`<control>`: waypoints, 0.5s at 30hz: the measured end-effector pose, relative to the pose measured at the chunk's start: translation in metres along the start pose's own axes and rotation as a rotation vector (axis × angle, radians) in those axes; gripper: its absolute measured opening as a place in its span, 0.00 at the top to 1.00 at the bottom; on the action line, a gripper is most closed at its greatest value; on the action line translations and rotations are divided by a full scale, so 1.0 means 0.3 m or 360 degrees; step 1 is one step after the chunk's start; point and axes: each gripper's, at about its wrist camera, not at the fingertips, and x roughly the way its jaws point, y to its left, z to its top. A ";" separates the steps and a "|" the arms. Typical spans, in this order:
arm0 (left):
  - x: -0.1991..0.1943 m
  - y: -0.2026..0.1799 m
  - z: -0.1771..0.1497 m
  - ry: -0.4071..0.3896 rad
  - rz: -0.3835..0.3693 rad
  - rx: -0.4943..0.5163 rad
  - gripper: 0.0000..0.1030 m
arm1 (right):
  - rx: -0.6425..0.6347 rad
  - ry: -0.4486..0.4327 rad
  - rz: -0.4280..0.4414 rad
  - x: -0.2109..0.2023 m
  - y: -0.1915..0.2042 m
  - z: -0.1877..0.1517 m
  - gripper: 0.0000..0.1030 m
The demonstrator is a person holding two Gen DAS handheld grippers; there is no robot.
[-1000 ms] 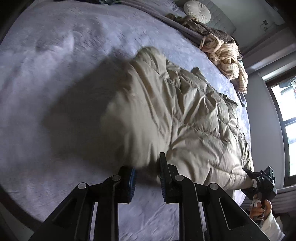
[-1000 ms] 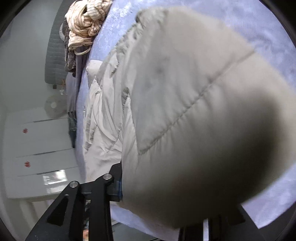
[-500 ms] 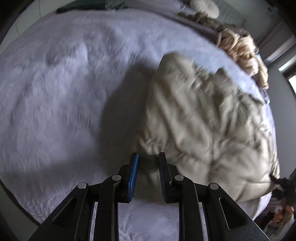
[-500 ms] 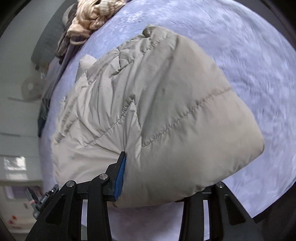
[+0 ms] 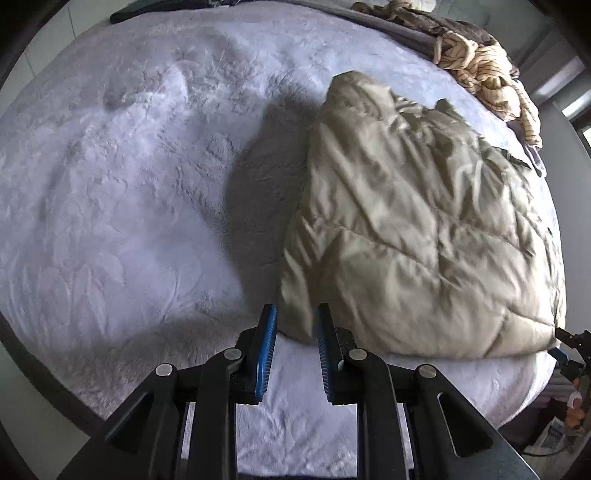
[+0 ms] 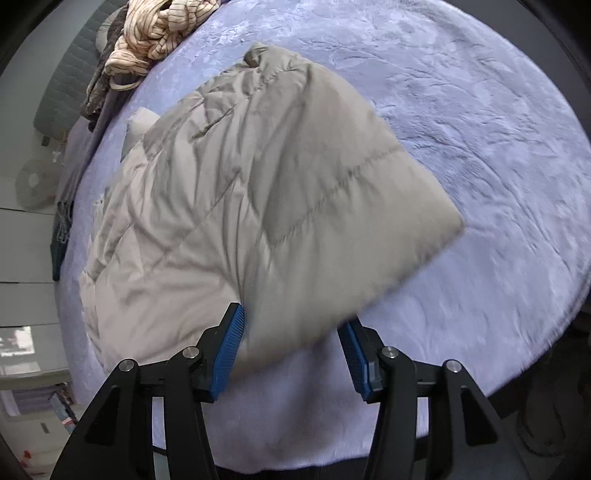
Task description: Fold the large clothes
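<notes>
Quilted beige jacket [image 5: 424, 229] lies spread across my bed cover [image 5: 129, 184], a pale lilac fleece that fills both views. In the left wrist view the jacket takes up the 2 to 4 o'clock part of the picture, its near corner reaching down to my left gripper [image 5: 293, 343]. That gripper's blue pads stand close together with the corner of the jacket between them; whether they truly pinch the fabric I cannot tell. My right gripper [image 6: 291, 354] sits at 6 o'clock in its own view, and its jaws have just been opening. A folded flap of the jacket [image 6: 295, 206] hangs between the blue pads, with the left pad at the fabric's edge and the right pad standing clear of it. Blur softens the flap's lower rim. A heap of striped cream clothes [image 6: 159, 29] sits at 11 o'clock in the right wrist view, at the far edge of the bed, well apart from the jacket.
</notes>
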 end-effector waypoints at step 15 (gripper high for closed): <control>-0.167 -0.100 -0.010 -0.0109 0.0041 0.0117 0.14 | -0.0309 -0.0003 0.0046 -0.056 0.335 -0.181 0.32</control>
